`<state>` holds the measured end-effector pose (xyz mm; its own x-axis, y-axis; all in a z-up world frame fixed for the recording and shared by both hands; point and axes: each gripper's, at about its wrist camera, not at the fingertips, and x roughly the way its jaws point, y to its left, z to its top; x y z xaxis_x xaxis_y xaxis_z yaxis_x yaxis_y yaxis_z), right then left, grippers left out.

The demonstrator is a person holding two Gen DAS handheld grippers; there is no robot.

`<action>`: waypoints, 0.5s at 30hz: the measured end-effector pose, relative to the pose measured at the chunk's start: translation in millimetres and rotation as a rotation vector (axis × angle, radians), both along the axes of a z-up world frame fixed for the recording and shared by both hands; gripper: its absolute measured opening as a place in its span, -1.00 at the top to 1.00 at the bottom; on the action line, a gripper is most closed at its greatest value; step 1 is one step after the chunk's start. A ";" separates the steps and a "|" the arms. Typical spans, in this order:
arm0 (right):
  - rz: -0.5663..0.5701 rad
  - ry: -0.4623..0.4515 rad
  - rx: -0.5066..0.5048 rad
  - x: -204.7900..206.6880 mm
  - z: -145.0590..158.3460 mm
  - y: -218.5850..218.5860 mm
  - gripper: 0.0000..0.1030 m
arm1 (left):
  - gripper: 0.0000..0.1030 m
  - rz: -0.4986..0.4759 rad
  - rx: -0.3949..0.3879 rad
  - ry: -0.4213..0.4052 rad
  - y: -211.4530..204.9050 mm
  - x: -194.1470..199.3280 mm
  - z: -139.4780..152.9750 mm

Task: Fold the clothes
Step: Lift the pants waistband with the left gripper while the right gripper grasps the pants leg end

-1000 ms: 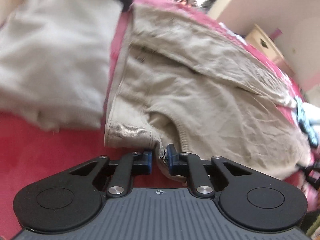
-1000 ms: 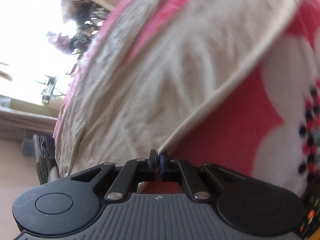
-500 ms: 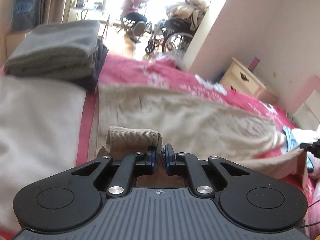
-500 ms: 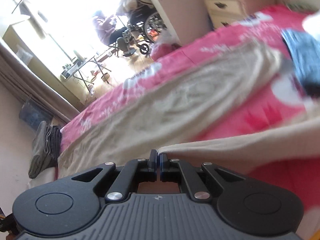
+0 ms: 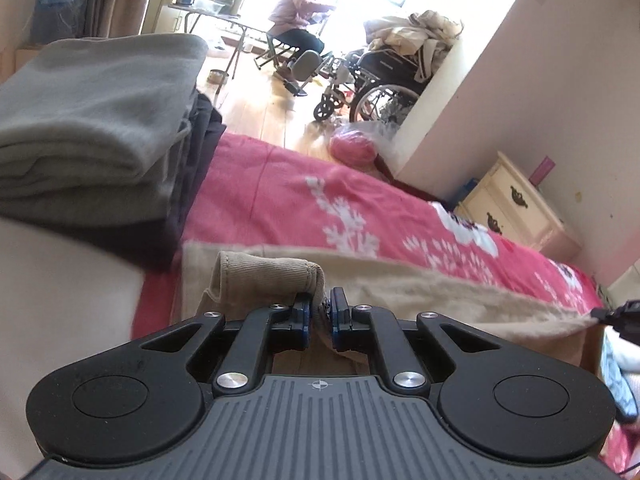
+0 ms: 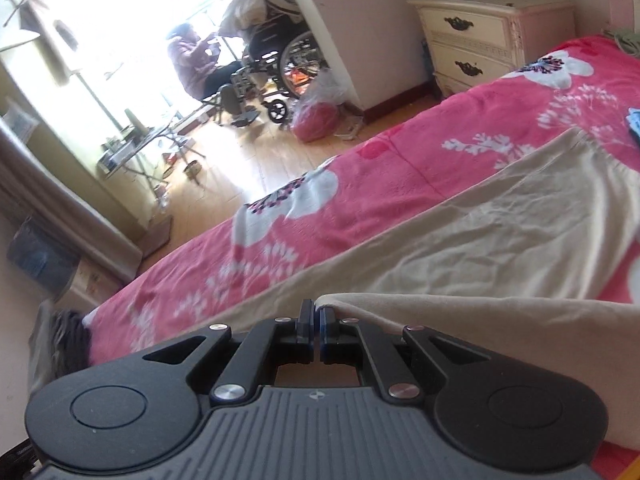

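Beige trousers (image 5: 420,296) — wrinkled, stretched between both claws.

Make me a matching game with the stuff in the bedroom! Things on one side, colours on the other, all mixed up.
Things:
1. bedspread
2. folded blanket
3. trousers held in both claws
4. nightstand

Colours:
A. beige
B. cream with dark handles
C. pink with white flowers
D. grey

Pairs: 1-C, 2-D, 3-A, 4-B
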<state>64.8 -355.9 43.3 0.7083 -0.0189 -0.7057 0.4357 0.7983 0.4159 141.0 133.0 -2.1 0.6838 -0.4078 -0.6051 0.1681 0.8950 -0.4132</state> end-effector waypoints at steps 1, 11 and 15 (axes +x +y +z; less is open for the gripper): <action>-0.006 -0.001 0.000 6.5 -4.0 -2.2 0.98 | 0.85 -0.001 0.006 -0.004 -2.4 6.9 -1.8; -0.049 -0.004 0.052 59.2 -53.3 -17.4 0.96 | 0.68 0.033 -0.058 0.091 3.5 48.8 -40.2; -0.098 0.042 0.259 71.7 -91.1 -43.2 0.78 | 0.47 0.071 -0.233 0.163 23.3 57.2 -47.4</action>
<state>136.5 -399.0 -47.8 0.6818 0.0992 -0.7248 0.5266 0.6211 0.5804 198.3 156.3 -49.6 0.6174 -0.5032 -0.6047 0.0229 0.7798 -0.6255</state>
